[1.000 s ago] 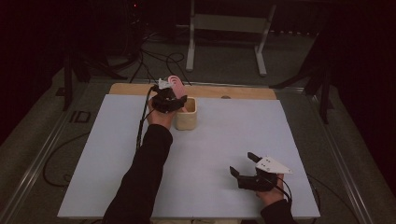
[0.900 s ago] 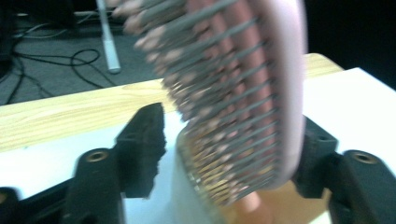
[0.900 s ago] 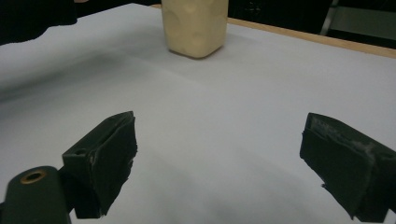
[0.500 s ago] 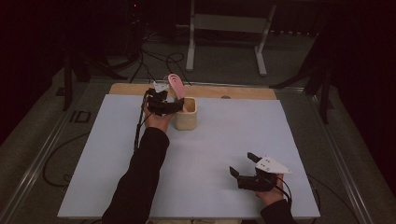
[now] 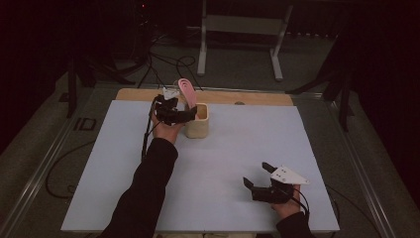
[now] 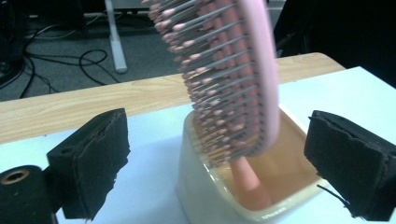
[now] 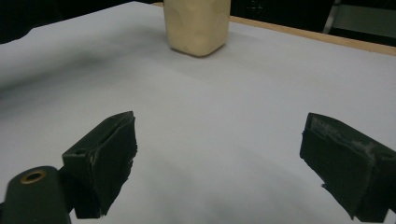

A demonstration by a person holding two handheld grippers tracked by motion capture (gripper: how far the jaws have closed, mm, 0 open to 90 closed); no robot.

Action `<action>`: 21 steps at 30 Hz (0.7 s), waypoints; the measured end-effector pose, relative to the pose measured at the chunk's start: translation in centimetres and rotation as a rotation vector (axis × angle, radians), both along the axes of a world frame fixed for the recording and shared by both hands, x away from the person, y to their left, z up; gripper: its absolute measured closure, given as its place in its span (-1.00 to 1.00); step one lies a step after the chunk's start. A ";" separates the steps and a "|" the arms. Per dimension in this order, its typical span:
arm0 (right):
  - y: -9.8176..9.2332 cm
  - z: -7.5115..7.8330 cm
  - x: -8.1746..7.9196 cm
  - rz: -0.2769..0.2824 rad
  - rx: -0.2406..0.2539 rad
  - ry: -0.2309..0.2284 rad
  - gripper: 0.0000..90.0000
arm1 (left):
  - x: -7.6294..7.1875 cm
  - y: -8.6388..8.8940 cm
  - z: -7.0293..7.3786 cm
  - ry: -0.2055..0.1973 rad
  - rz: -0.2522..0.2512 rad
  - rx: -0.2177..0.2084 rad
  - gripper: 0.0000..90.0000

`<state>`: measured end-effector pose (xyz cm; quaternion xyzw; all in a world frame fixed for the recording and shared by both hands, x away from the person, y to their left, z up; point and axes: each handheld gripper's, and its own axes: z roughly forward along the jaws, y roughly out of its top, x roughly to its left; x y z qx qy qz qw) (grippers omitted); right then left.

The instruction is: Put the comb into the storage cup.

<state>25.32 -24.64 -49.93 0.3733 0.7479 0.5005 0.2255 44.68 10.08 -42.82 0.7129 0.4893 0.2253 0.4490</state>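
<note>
- Releasing step: left hand-held gripper [image 6: 219, 163] has just been opening its jaws; they now stand wide to either side of the pink hairbrush [image 6: 233, 79], pads clear of it. Brush sits between the jaws, not gripped.
- Hairbrush position: handle down in the cream cup [image 6: 210, 205], directly ahead of the left hand-held gripper, paddle head sticking up and out above the rim, leaning to one side. In the high view the brush [image 5: 188, 91] rises just past the left hand-held gripper [image 5: 185, 115], the cup [image 5: 198, 121] touching or just beside its jaw tips; can't tell which.
- Judgement: drop-in looks done, brush resting on its own against the cup rim.
- Next move, my read: back the left hand-held gripper straight off without clipping the leaning head or nudging the cup. Cup looks light, a bump could tip it with the brush top-heavy like that.
- Brush look: pink paddle type, flat solid back, rows of thin pins with pink ball tips, narrow pink handle reaching the cup floor. A bit motion-blurred in the left gripper view.
- Cup: cream, squarish with rounded corners, glossy, peach-toned inside.
- Right hand-held gripper [image 7: 219, 172]: jaws apart, nothing between them, parked on the white bench [image 5: 237, 163], cup [image 7: 198, 25] well ahead of it.
</note>
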 end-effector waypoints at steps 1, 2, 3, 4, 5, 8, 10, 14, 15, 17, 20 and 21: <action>0.0 0.0 0.0 0.000 0.000 0.001 -0.76 | -0.1 0.1 0.0 0.003 -0.005 0.004 -0.87; 0.0 0.0 0.0 0.000 -0.001 0.001 -0.77 | -0.3 0.1 -0.1 0.006 -0.010 0.001 -0.90; 0.0 0.0 0.0 0.001 0.000 0.001 -0.76 | -0.6 0.3 -0.2 0.012 -0.018 -0.008 -0.96; 0.0 0.0 0.0 0.001 0.000 0.001 -0.76 | -0.6 0.3 -0.2 0.012 -0.018 -0.008 -0.97; 0.0 0.0 0.0 0.001 0.000 0.001 -0.76 | -0.8 0.5 -0.3 0.010 -0.016 -0.012 -0.98; 0.0 0.0 0.0 0.000 -0.003 0.000 -0.76 | -1.4 0.8 -0.4 -0.002 -0.018 -0.026 -0.99; 0.0 0.0 0.0 0.000 -0.003 0.000 -0.76 | -1.7 1.1 -0.5 -0.009 -0.020 -0.031 -1.00; 0.1 0.0 0.0 0.000 -0.004 0.001 -0.76 | -2.6 1.7 -0.6 -0.031 -0.027 -0.031 -1.00; 0.1 0.0 0.0 0.000 -0.004 0.001 -0.76 | -2.8 1.8 -0.7 -0.033 -0.030 -0.028 -1.00; 0.1 0.0 0.0 -0.001 -0.003 0.002 -0.76 | -3.6 2.4 -0.8 -0.045 -0.039 -0.021 -1.00; 0.1 0.0 0.0 0.000 -0.004 0.001 -0.76 | -4.1 2.8 -1.0 -0.045 -0.049 -0.023 -1.00; 0.1 0.0 0.0 0.000 -0.003 0.002 -0.76 | -4.3 3.0 -1.1 -0.041 -0.056 -0.023 -1.00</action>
